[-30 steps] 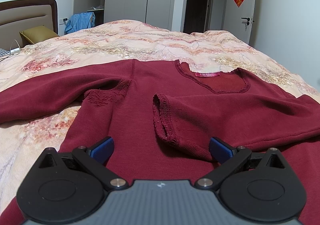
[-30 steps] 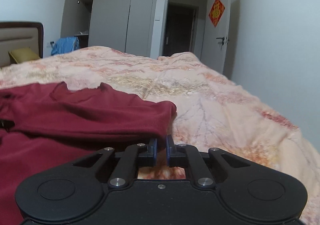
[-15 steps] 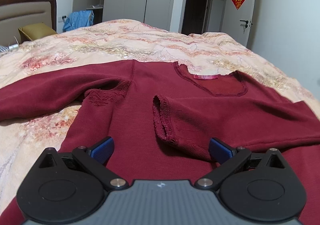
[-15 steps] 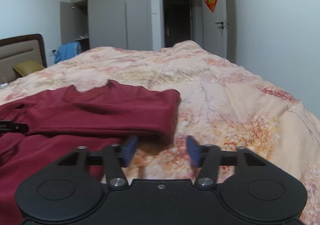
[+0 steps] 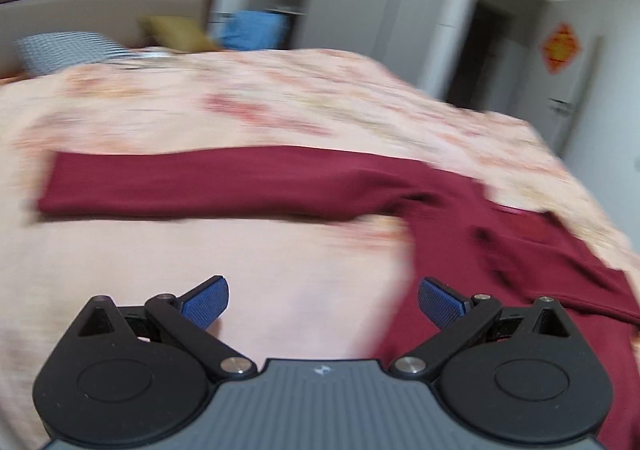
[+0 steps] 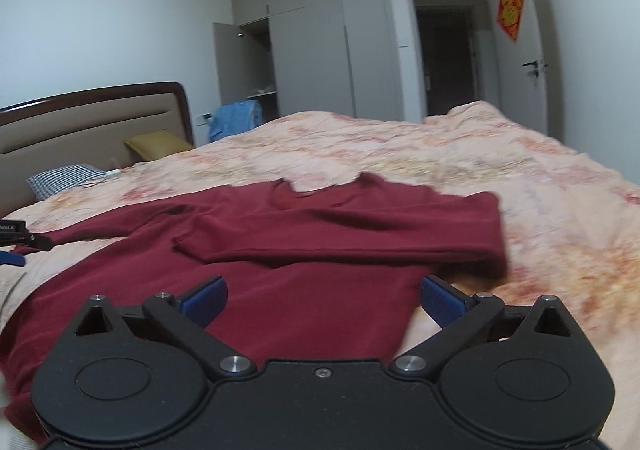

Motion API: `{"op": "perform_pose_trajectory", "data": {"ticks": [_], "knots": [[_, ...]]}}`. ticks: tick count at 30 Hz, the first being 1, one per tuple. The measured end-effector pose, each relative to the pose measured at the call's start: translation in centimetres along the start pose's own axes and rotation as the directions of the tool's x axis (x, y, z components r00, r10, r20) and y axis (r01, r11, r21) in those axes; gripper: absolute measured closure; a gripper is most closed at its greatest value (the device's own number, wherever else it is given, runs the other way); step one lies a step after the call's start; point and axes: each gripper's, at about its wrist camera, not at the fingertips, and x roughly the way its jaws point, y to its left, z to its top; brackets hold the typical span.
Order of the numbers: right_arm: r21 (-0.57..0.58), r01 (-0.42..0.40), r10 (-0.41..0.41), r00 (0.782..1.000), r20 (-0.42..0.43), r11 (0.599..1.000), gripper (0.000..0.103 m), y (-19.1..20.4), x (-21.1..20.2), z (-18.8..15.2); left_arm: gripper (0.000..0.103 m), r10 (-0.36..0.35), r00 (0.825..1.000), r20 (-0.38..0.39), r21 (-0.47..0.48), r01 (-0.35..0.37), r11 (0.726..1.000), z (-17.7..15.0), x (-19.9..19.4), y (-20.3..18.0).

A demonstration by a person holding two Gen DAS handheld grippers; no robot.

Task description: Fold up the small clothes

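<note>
A dark red long-sleeved top (image 6: 304,250) lies flat on the floral bed cover (image 6: 560,234). Its right sleeve (image 6: 360,238) is folded across the chest. In the blurred left wrist view the other sleeve (image 5: 224,185) stretches out to the left over the cover. My left gripper (image 5: 323,300) is open above bare bed cover, beside the top's left edge, with nothing between its blue pads. My right gripper (image 6: 323,300) hangs over the top's lower right part; its jaws are opening wide and hold nothing. The left gripper's tip (image 6: 16,246) shows at the far left of the right wrist view.
A headboard (image 6: 92,125) stands at the left with a yellow pillow (image 6: 158,143) and a checked pillow (image 6: 64,177). Grey wardrobes (image 6: 320,49), a blue garment (image 6: 236,119), an open doorway (image 6: 448,57) and a white door (image 6: 524,61) lie beyond the bed.
My right gripper let go of the folded sleeve, opened wide and drew back. My left gripper swung left, off the top's chest to the bed cover near the outstretched sleeve.
</note>
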Motion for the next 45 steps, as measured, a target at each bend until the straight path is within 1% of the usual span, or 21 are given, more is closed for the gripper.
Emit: {"op": "perform_pose_trajectory", "data": {"ticks": [3, 5, 7, 9, 14, 17, 18, 19, 20, 21, 22, 23, 25, 28, 31, 33, 36, 38, 41, 42, 45], "knots": [[-0.001, -0.024, 0.024, 1.0, -0.011, 1.0, 0.001, 1.0, 0.7, -0.5, 0.0, 0.139, 0.99, -0.006, -0.06, -0.139, 0.988, 0.6, -0.2, 4.7], [-0.012, -0.026, 0.026, 0.999, -0.028, 1.0, 0.001, 1.6, 1.4, -1.0, 0.0, 0.191, 0.981, -0.014, -0.137, -0.192, 0.972, 1.0, 0.0, 7.6], [-0.027, -0.017, 0.016, 0.999, -0.048, 0.999, 0.001, 2.1, 2.1, -1.4, 0.0, 0.206, 0.978, -0.017, -0.223, -0.204, 0.953, 1.3, 0.5, 10.0], [-0.037, -0.008, 0.005, 0.998, -0.065, 0.999, 0.001, 2.4, 2.7, -1.8, 0.002, 0.205, 0.979, -0.012, -0.282, -0.2, 0.938, 1.8, 1.0, 11.8], [-0.046, 0.0, -0.004, 0.996, -0.088, 0.999, 0.001, 2.5, 3.4, -2.3, 0.016, 0.21, 0.977, 0.037, -0.334, -0.186, 0.924, 3.0, 2.1, 13.6], [-0.051, -0.002, -0.003, 0.995, -0.096, 0.999, 0.001, 2.4, 3.8, -2.4, 0.029, 0.207, 0.974, 0.094, -0.391, -0.155, 0.907, 3.7, 3.1, 14.3], [-0.051, -0.002, -0.003, 0.995, -0.098, 0.999, 0.001, 2.3, 3.9, -2.5, 0.039, 0.214, 0.971, 0.107, -0.408, -0.153, 0.9, 3.9, 3.4, 14.5], [-0.053, -0.001, -0.004, 0.995, -0.1, 0.999, 0.001, 2.3, 4.0, -2.5, 0.057, 0.227, 0.967, 0.118, -0.426, -0.157, 0.891, 4.1, 3.8, 14.8], [-0.054, -0.001, -0.004, 0.995, -0.101, 0.999, 0.001, 2.3, 4.1, -2.6, 0.064, 0.249, 0.961, 0.119, -0.445, -0.172, 0.879, 4.2, 4.0, 15.0], [-0.055, -0.002, -0.004, 0.995, -0.101, 0.998, 0.001, 2.3, 4.2, -2.6, 0.083, 0.279, 0.953, 0.12, -0.462, -0.195, 0.865, 4.3, 4.1, 15.2], [-0.055, -0.003, -0.003, 0.995, -0.101, 0.998, 0.0, 2.2, 4.2, -2.7, 0.089, 0.298, 0.946, 0.125, -0.475, -0.207, 0.856, 4.3, 4.3, 15.3], [-0.053, -0.005, -0.001, 0.995, -0.1, 0.999, 0.0, 2.1, 4.2, -2.8, 0.09, 0.302, 0.944, 0.134, -0.477, -0.206, 0.855, 4.3, 4.3, 15.4], [-0.046, -0.011, 0.006, 0.995, -0.098, 0.999, 0.0, 1.9, 4.1, -2.8, 0.097, 0.323, 0.932, 0.165, -0.458, -0.218, 0.862, 4.4, 4.2, 15.0], [-0.035, -0.019, 0.016, 0.995, -0.095, 0.999, 0.0, 1.7, 4.3, -2.9, 0.098, 0.328, 0.915, 0.233, -0.403, -0.216, 0.889, 5.3, 3.4, 13.6], [-0.026, -0.025, 0.022, 0.996, -0.087, 0.999, 0.0, 1.5, 4.2, -3.0, 0.098, 0.289, 0.909, 0.299, -0.321, -0.19, 0.928, 7.2, 2.7, 11.6], [-0.019, -0.03, 0.028, 0.996, -0.08, 0.999, 0.0, 1.4, 4.1, -3.1, 0.098, 0.24, 0.905, 0.35, -0.258, -0.154, 0.954, 8.8, 2.0, 9.6], [0.0, -0.042, 0.042, 0.997, -0.067, 0.999, 0.0, 1.0, 3.9, -3.2, 0.098, 0.126, 0.892, 0.435, -0.124, -0.08, 0.989, 11.2, 0.8, 5.1], [0.014, -0.051, 0.051, 0.997, -0.057, 0.999, 0.0, 0.7, 3.8, -3.4, 0.098, 0.029, 0.882, 0.47, -0.024, -0.02, 1.0, 12.2, 0.0, 1.6], [0.033, -0.066, 0.067, 0.997, -0.045, 0.997, 0.0, 0.5, 3.7, -3.5, 0.098, -0.127, 0.876, 0.464, 0.098, 0.092, 0.991, 13.1, -0.4, -4.0], [0.042, -0.073, 0.074, 0.996, -0.042, 0.996, 0.0, 0.3, 3.6, -3.5, 0.098, -0.177, 0.874, 0.452, 0.13, 0.132, 0.983, 13.1, -0.4, -5.9], [0.077, -0.099, 0.102, 0.994, -0.028, 0.992, 0.0, -0.2, 3.4, -3.5, 0.098, -0.319, 0.856, 0.406, 0.219, 0.248, 0.944, 12.7, -0.1, -11.1]]}}
